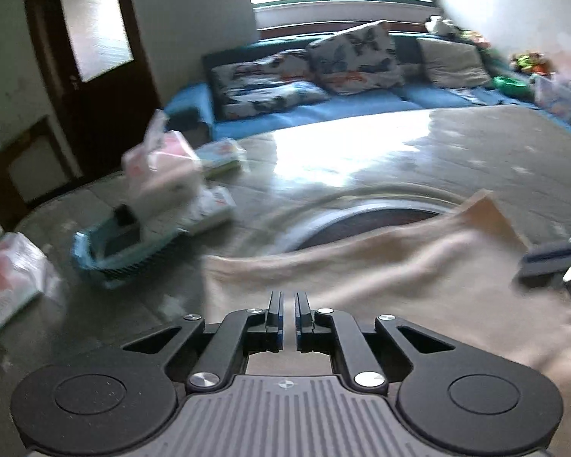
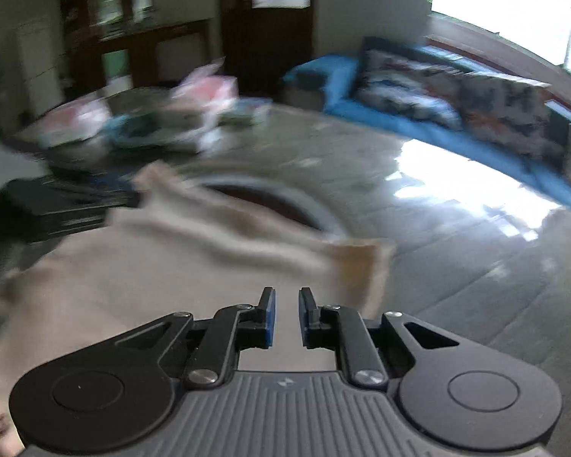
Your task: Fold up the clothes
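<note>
A beige garment (image 1: 380,266) lies spread on a glossy grey table (image 1: 361,152), its far edge rumpled. My left gripper (image 1: 288,299) sits over the garment's near left part with its jaws nearly together; whether cloth is pinched I cannot tell. The right gripper's fingers (image 1: 552,259) show at the right edge of the left wrist view. In the right wrist view the garment (image 2: 152,266) fills the lower left, and my right gripper (image 2: 286,297) is over its near right part with a small gap between the jaws. The left gripper (image 2: 68,202) shows blurred at the left.
Tissue packs (image 1: 163,160), a small blue basket (image 1: 110,255) and a plastic-wrapped pack (image 1: 11,282) stand on the table's left side. A blue sofa (image 1: 323,106) with patterned cushions runs behind the table. A dark door (image 1: 91,57) is at the far left.
</note>
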